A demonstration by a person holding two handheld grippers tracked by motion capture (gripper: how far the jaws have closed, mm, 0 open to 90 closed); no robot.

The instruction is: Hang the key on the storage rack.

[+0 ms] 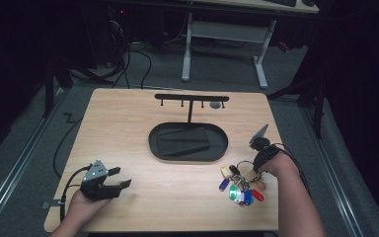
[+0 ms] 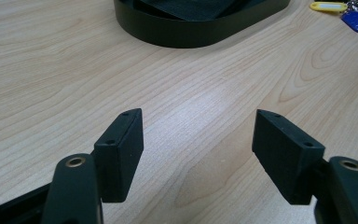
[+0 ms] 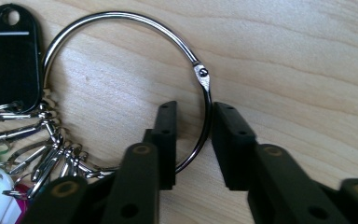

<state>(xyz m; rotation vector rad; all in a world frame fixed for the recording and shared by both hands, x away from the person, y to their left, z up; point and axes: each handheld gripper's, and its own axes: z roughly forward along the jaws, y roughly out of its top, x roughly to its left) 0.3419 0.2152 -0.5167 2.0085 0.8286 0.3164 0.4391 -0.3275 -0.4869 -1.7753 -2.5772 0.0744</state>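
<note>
Right gripper (image 3: 193,140) narrowed astride ring (image 3: 121,18), wire between pads, apparently not yet pinched. Closure should be finished squarely below hinge before lifting. Left gripper (image 2: 198,154) held wide, idle.

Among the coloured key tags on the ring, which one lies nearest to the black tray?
The yellow tag. It lies at the upper left of the bunch, on the side toward the tray; the blue, green and red tags lie farther toward the table's near edge.
</note>
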